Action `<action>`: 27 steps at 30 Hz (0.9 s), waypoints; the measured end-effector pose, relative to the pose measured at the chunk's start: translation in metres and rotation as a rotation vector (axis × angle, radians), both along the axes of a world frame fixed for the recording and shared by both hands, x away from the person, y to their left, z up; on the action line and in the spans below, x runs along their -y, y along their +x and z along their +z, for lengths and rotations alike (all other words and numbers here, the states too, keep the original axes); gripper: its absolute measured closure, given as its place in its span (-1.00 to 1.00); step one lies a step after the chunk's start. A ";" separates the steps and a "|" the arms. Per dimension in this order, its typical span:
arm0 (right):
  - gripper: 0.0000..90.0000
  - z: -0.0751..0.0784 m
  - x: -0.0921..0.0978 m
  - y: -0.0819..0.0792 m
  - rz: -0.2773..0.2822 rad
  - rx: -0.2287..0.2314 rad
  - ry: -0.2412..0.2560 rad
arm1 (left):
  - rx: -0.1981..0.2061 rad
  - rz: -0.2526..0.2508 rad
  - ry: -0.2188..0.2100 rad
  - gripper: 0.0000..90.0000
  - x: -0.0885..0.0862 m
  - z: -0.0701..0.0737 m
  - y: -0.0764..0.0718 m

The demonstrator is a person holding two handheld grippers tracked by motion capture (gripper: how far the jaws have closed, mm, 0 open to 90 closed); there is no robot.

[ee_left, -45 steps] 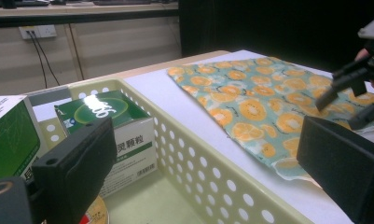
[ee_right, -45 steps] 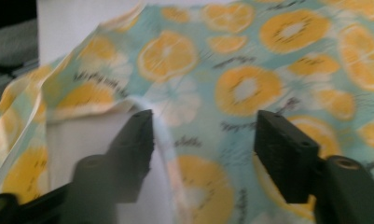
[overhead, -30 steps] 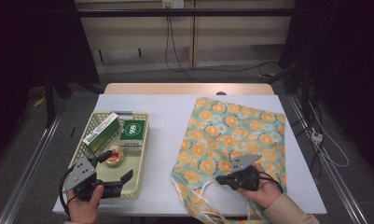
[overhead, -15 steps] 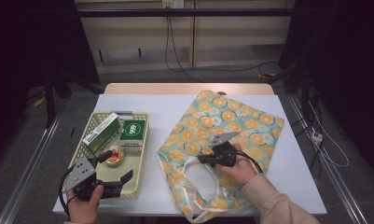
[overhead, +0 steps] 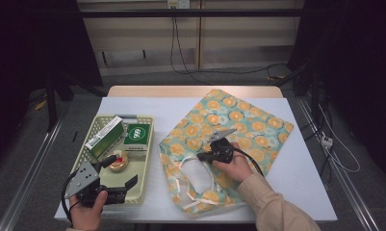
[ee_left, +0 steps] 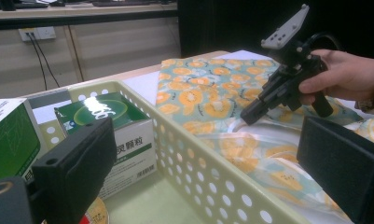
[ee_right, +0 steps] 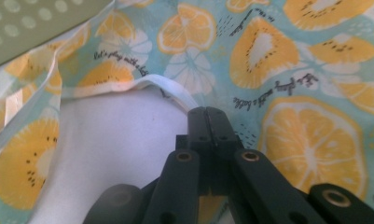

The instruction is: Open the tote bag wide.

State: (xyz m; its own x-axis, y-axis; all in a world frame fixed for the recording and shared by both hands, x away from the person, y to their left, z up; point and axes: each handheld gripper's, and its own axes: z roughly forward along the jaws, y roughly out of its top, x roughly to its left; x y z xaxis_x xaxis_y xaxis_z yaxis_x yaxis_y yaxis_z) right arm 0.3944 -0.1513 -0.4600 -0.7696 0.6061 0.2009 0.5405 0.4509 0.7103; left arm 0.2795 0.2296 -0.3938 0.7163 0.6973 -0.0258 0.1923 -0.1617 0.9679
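Note:
A cloth bag [overhead: 238,120] printed with orange slices lies slanted across the white table. My right gripper [overhead: 202,156] rests on its near part, shut on the bag's white handle strap [ee_right: 175,95] at the mouth; the jaws [ee_right: 205,114] are pressed together. My left gripper [overhead: 122,169] hovers open over the near end of the pale green basket [overhead: 148,159], with nothing between its jaws. In the left gripper view the open left gripper [ee_left: 212,177] straddles the basket wall [ee_left: 198,154], and the right gripper [ee_left: 250,115] is seen beyond, on the bag [ee_left: 208,88].
In the basket lie a green and white carton [overhead: 104,134], a green box [overhead: 137,137] and a small round tin [overhead: 117,162]. White table [overhead: 306,168] shows to the right of the bag. Cables run on the floor behind the table.
My right gripper has moved away from the near edge and to the left, dragging the bag by its handle; the bag has turned and bunched near the basket. The left gripper has stayed put.

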 end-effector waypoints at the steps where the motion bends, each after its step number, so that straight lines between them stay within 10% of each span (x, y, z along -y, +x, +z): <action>1: 1.00 -0.001 -0.001 -0.001 0.002 0.005 -0.003 | 0.000 0.001 -0.001 -0.90 0.000 0.000 0.000; 12: -0.29 0.022 0.001 -0.024 -0.012 0.036 0.033 | -0.002 0.001 0.005 -0.90 0.000 0.000 0.000; 27: -0.58 0.024 -0.028 -0.077 0.175 0.026 0.062 | 0.002 0.001 0.010 -0.90 0.001 0.001 0.000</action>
State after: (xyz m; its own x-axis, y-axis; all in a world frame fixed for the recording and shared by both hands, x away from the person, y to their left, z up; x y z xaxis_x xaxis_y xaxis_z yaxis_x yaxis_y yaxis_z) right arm 0.3170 -0.1238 -0.4365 -0.8677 0.4497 0.2121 0.4386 0.4915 0.7524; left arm 0.2799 0.2291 -0.3931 0.7157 0.6982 -0.0169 0.1902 -0.1716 0.9666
